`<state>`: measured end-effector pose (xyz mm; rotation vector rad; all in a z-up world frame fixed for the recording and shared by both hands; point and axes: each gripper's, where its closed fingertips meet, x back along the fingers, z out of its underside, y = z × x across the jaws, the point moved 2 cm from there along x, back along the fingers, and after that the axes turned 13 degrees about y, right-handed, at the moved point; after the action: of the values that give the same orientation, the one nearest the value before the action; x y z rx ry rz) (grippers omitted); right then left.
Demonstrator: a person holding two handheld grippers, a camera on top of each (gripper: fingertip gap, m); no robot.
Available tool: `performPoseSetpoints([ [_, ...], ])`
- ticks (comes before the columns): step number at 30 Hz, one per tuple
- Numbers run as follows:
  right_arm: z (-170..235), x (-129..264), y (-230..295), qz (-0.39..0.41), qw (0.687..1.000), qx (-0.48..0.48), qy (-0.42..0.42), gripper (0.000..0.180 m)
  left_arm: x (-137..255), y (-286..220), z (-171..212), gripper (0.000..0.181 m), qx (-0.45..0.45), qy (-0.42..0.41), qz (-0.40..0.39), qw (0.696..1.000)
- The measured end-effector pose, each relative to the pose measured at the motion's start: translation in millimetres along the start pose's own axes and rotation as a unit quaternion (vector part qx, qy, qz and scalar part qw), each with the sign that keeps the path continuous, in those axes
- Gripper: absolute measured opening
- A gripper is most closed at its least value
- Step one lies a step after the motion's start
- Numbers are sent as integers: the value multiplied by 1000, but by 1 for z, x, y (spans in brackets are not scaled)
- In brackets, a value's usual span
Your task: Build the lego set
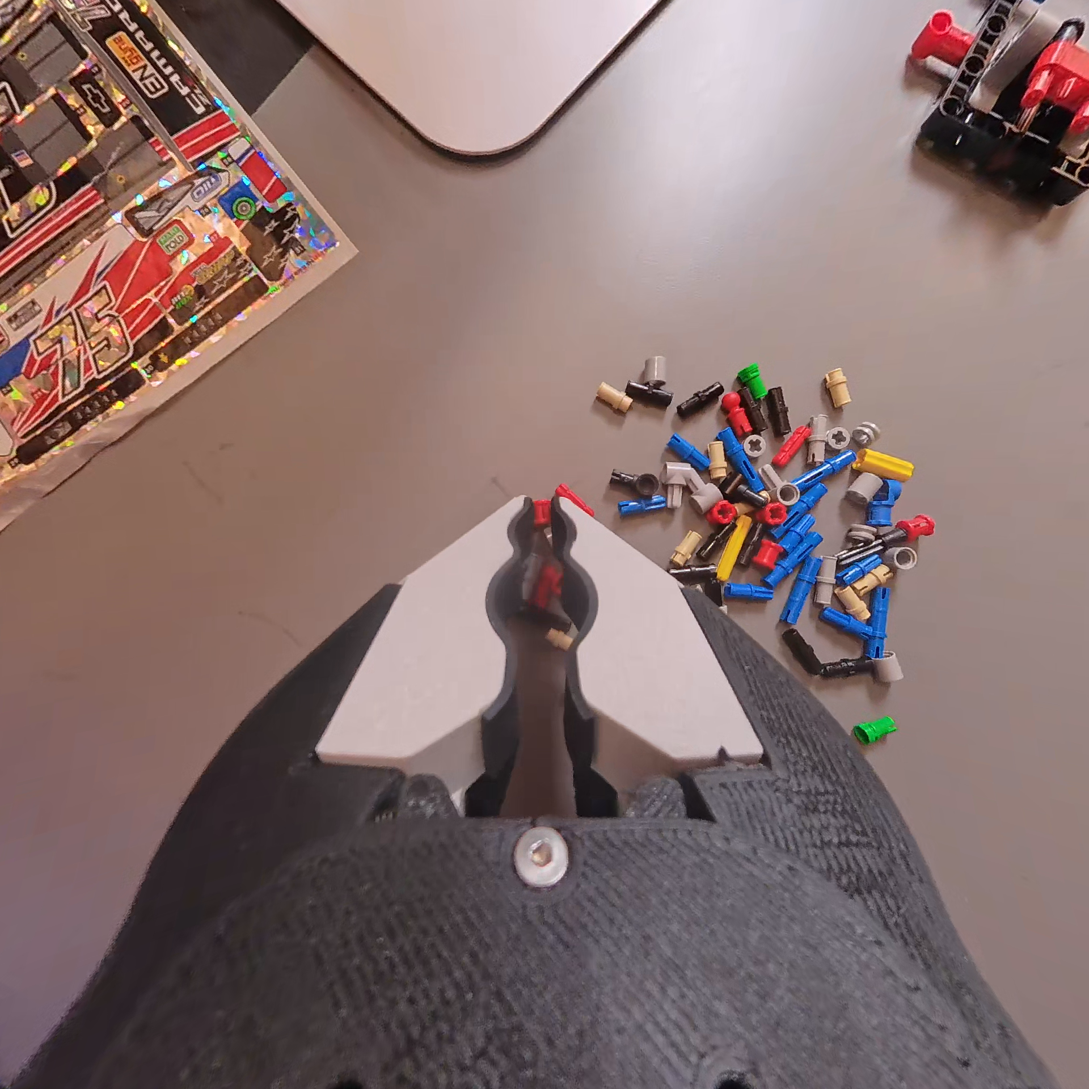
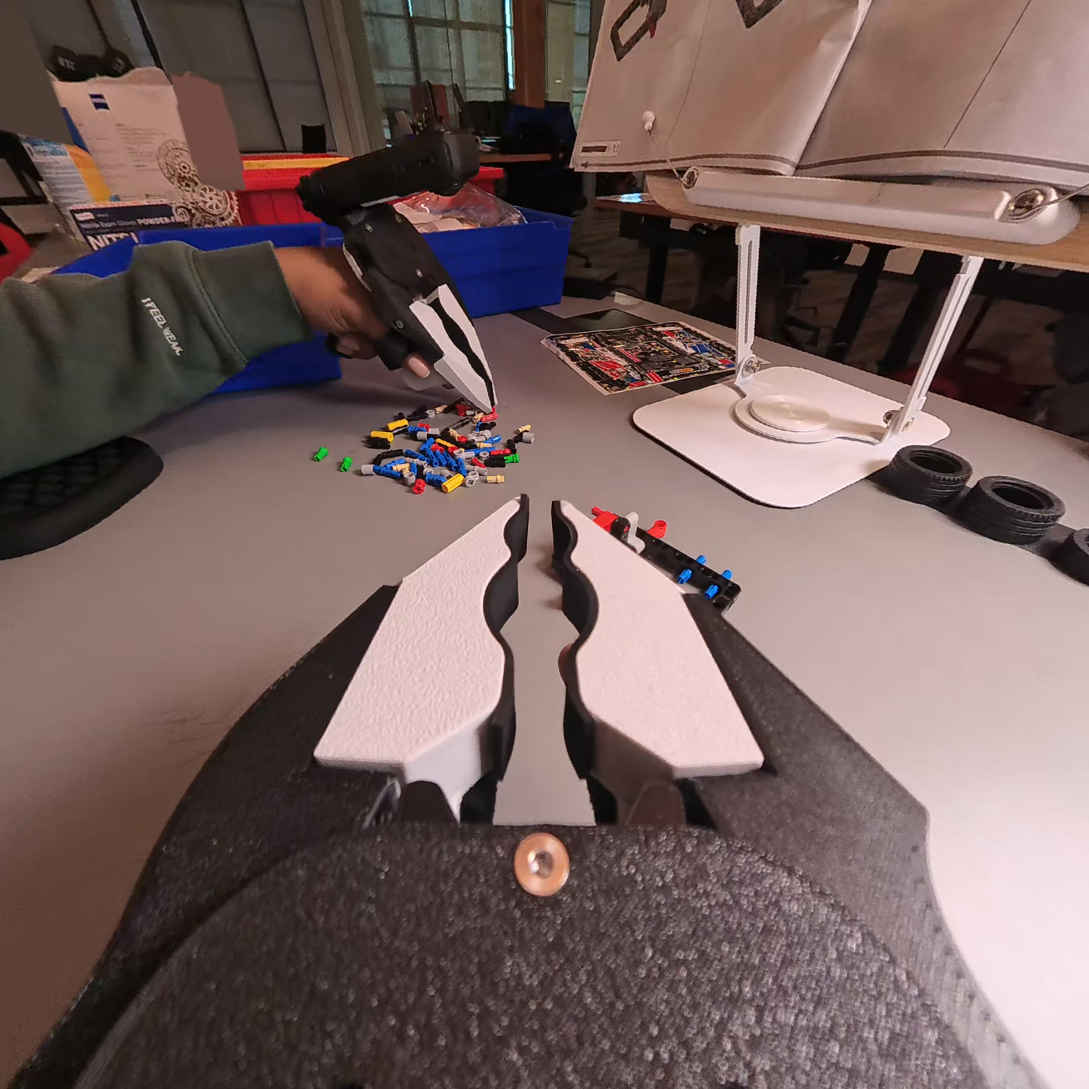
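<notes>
Pinching a small red pin (image 1: 541,511) with our left tool (image 1: 545,507) at the pile's (image 1: 784,524) edge, tips closed on it. It could pop free. Right tool (image 2: 539,507) sits slightly open, empty, beside the black frame (image 2: 686,560).

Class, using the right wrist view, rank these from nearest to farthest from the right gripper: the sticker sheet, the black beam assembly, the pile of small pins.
1. Black beam assembly, just right of the right gripper.
2. Pile of small pins, ahead, slightly left.
3. Sticker sheet, farthest, ahead right by the stand.
</notes>
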<state>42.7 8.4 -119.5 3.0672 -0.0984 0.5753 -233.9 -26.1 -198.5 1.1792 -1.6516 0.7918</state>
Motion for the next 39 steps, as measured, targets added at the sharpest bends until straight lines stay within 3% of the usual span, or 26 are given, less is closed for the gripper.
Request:
performPoseSetpoints([
  [8,-1,1,0,7,1000,7,0,5,4,6,-2,3,5,-19,-15,1000],
  [12,-2,3,-1,15,1000,14,-1,5,35,2,-19,3,8,-88,-20,996],
  [16,-7,7,-14,47,999,19,-9,5,67,-82,-66,3,-57,-187,97,976],
  [20,-10,16,-31,80,996,6,-22,5,13,-197,-83,3,-207,-99,151,962],
  [23,-7,24,-48,125,992,-4,-13,9,-16,-235,-89,3,-252,-58,159,953],
  [32,-6,37,-68,170,985,-23,1,45,-30,-259,-83,5,-272,-41,159,948],
  [39,6,31,-69,156,987,-27,29,50,5,-242,-85,31,-228,-97,198,948],
])
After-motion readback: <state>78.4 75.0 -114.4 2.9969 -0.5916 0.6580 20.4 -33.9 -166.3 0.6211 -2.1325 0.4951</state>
